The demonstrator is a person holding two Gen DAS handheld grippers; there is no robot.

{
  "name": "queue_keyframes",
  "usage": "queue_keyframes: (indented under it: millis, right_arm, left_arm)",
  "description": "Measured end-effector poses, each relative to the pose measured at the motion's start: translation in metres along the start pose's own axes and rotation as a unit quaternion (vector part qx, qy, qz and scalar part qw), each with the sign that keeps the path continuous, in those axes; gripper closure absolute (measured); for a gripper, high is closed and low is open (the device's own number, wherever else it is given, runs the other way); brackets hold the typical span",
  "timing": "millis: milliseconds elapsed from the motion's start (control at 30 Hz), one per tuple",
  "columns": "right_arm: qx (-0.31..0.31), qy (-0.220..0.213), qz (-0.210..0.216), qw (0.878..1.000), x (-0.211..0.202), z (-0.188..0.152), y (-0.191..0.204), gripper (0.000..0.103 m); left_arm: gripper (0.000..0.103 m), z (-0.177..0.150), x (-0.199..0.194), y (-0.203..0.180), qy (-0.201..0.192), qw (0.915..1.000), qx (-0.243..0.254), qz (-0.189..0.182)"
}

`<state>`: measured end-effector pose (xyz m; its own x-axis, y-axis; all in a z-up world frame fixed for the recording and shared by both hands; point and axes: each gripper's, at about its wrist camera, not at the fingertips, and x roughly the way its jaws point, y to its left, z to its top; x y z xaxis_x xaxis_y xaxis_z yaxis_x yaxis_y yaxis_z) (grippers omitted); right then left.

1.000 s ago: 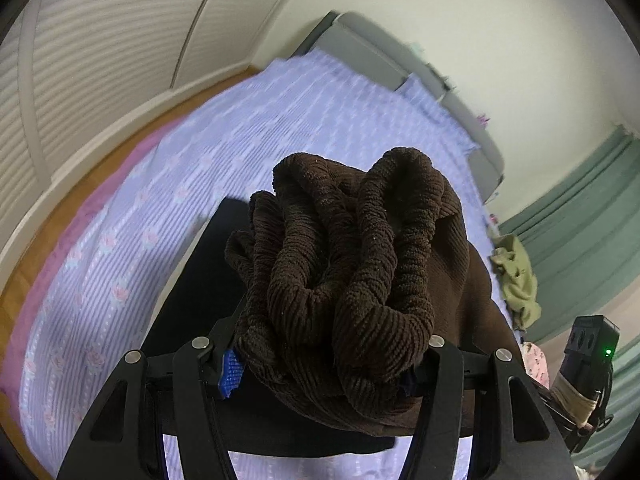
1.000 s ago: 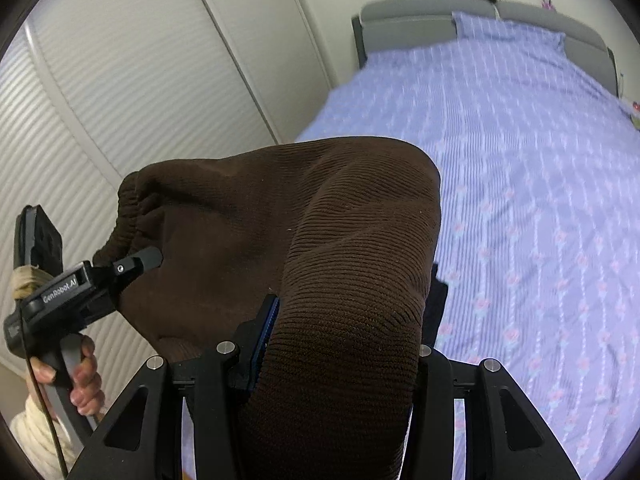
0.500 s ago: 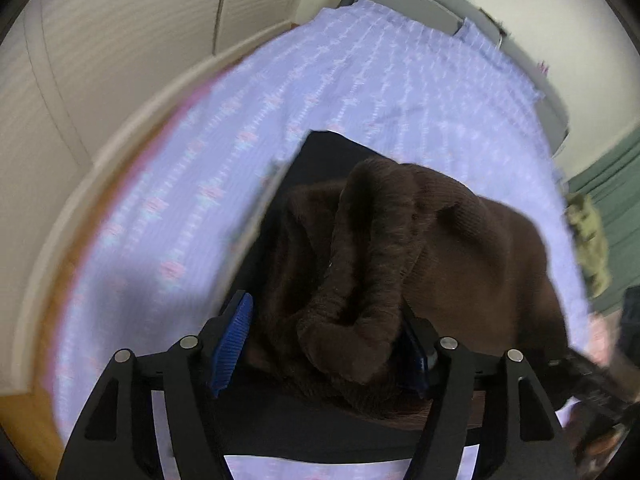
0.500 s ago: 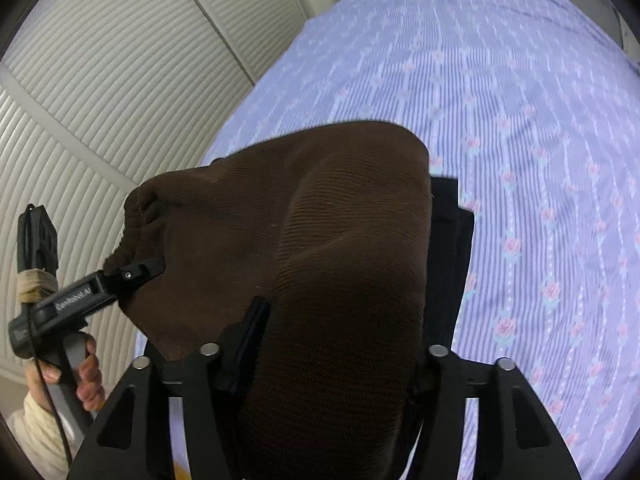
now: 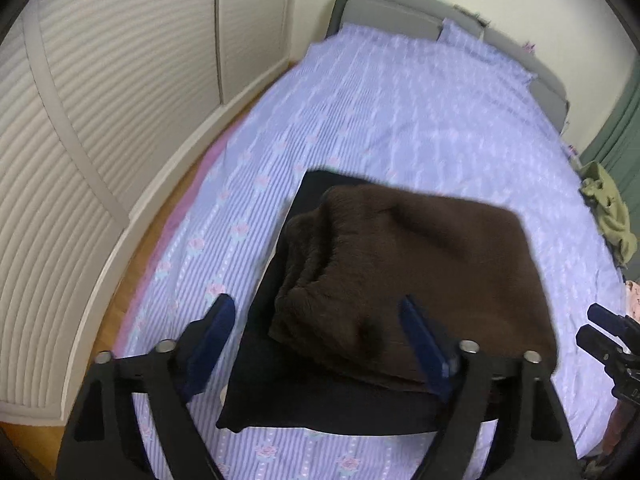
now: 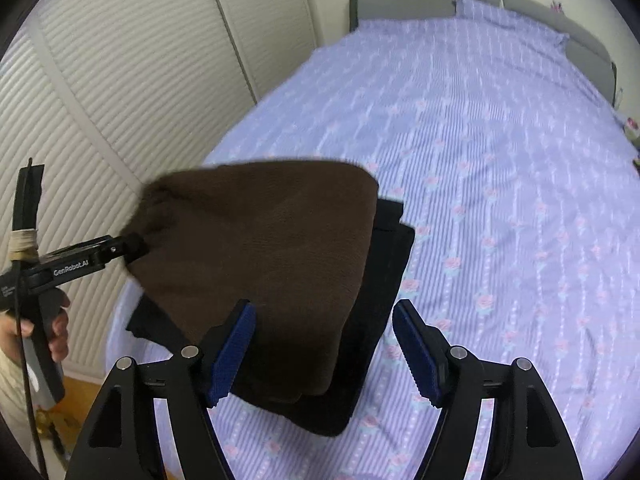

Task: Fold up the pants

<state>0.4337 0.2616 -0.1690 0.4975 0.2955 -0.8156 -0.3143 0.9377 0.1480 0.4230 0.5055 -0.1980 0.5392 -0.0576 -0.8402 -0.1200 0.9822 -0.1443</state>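
Note:
The folded brown corduroy pants (image 5: 404, 264) lie on top of a folded black garment (image 5: 320, 404) on the bed. My left gripper (image 5: 316, 332) hovers over their near left corner. Its jaws are opening, its blue pads (image 5: 218, 320) stand apart, and neither presses the cloth. In the right wrist view the brown pants (image 6: 260, 248) cover most of the black garment (image 6: 384, 280). My right gripper (image 6: 326, 344) is also opening, over their near right edge, with nothing gripped. The left gripper (image 6: 80, 264), held by a hand, has its tip at the pants' waistband corner.
The bed (image 6: 500, 160) has a lilac striped sheet, a grey headboard (image 6: 404, 0) and a pillow at the far end. White louvred wardrobe doors (image 5: 100, 100) run close along the left, with a strip of wooden floor between. A green garment (image 5: 608, 208) lies at the bed's right edge.
Both grippers have opened and let go of the bunched brown pants, which now lie flat on the black garment. Both grippers have drawn back from the cloth.

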Motion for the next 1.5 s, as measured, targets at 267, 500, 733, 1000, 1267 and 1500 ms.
queue_keyframes:
  millis: [267, 500, 733, 1000, 1267, 1500]
  right_arm:
    - [0.001, -0.079, -0.014, 0.997, -0.086, -0.019, -0.013, 0.018]
    - [0.033, -0.118, -0.054, 0.991, -0.175, -0.066, -0.039, 0.012]
    - [0.048, -0.157, -0.108, 0.98, -0.263, -0.117, -0.066, 0.01]
    - [0.074, -0.177, -0.124, 0.974, -0.339, -0.177, -0.094, 0.008]
    - [0.075, -0.194, -0.129, 0.97, -0.403, -0.24, -0.113, 0.008]
    - [0.082, -0.199, -0.134, 0.967, -0.438, -0.285, -0.124, 0.008]
  left_arm:
    - [0.014, -0.018, -0.091, -0.053, -0.07, 0.9961, 0.054, -0.004]
    - [0.01, -0.059, -0.167, -0.118, -0.102, 0.9906, 0.091, -0.011]
    - [0.004, -0.112, -0.239, -0.179, -0.135, 0.9853, 0.104, -0.018]
    - [0.0, -0.174, -0.302, -0.244, -0.154, 0.9793, 0.125, -0.04]
    - [0.0, -0.241, -0.347, -0.287, -0.167, 0.9757, 0.135, -0.044]
    - [0.0, -0.282, -0.377, -0.308, -0.178, 0.9732, 0.141, -0.037]
